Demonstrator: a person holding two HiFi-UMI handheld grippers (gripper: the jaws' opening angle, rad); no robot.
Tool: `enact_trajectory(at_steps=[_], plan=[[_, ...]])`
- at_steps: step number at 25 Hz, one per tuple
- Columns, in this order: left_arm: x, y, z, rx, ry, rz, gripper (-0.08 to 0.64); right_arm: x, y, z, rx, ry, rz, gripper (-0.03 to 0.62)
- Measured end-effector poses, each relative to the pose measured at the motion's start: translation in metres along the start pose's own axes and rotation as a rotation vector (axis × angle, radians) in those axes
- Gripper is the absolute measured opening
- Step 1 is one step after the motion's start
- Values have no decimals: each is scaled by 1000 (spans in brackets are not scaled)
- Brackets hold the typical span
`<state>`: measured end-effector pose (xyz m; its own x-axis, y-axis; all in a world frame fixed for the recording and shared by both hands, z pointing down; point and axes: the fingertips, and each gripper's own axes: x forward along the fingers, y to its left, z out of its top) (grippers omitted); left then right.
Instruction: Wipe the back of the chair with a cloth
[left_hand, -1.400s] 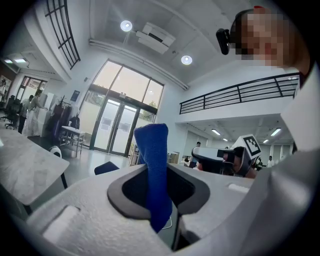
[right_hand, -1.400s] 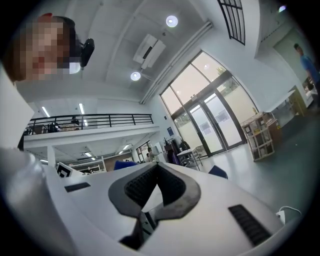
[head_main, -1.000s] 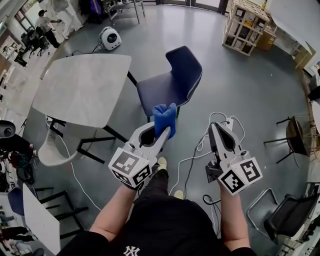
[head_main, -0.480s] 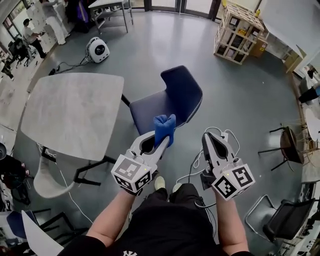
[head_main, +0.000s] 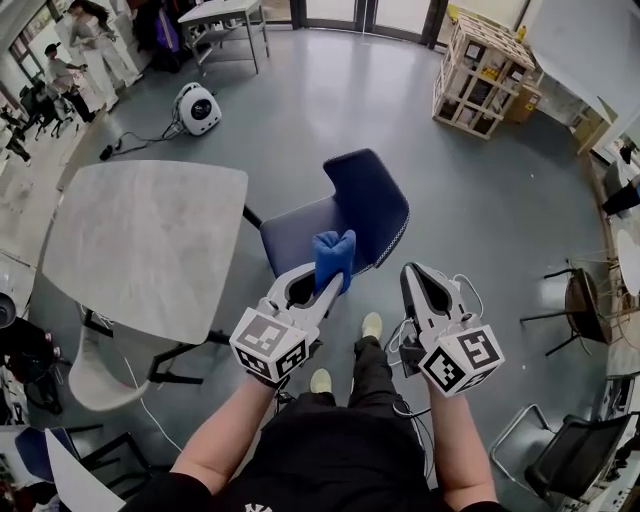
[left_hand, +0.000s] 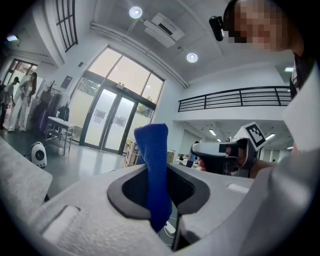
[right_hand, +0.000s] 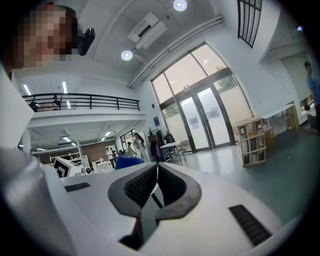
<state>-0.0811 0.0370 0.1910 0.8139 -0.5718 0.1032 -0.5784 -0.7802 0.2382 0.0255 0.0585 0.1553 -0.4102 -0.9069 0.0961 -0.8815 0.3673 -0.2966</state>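
In the head view the left gripper reaches up from the lower middle of the frame with its jaws closed on a blue cloth, which stands bunched and upright out of the tips. The left gripper view shows the same fold of cloth pinched between the two pads, its upper end rising free above them and a short end hanging below. The right gripper is held to the right of it and apart from it. Its jaws are brought together with nothing between them, as the right gripper view shows. Just above both tools, at the centre of the frame, stands the dark blue chair, its back toward the upper right and its seat toward the left. The cloth overlaps the near edge of the seat in the picture, but whether it touches the chair cannot be told. Left of the chair is a pale grey table, one corner close to the seat. On the grey floor a wooden crate stands at the upper right and a round white machine at the upper left
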Motion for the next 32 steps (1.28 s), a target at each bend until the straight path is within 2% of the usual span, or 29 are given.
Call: enact_trajectory(at_steps=[4,8,15,19,23,28,32], plan=[[42,20,-12,-3,17,16,80,27,-43,-7,-3,38,-5,18],[105,53,-23,2,21,49,80,69,-110,-16,-20,90,-13,37],[203,103,-42,-10,53,129,80,138,-214,-42,-77,236,35,67],[249,138,-62,42,78,163,80,173,-266,-74,-111,303,17,104],[286,190,-93,108,77,190,80,198,-301,-122,-119,345,-47,146],[326,254,-146,186,43,207,80,216,-330,-180,-113,341,-126,156],[350,299,-184,252,27,243,80,219,-344,-219,-86,328,-158,160]])
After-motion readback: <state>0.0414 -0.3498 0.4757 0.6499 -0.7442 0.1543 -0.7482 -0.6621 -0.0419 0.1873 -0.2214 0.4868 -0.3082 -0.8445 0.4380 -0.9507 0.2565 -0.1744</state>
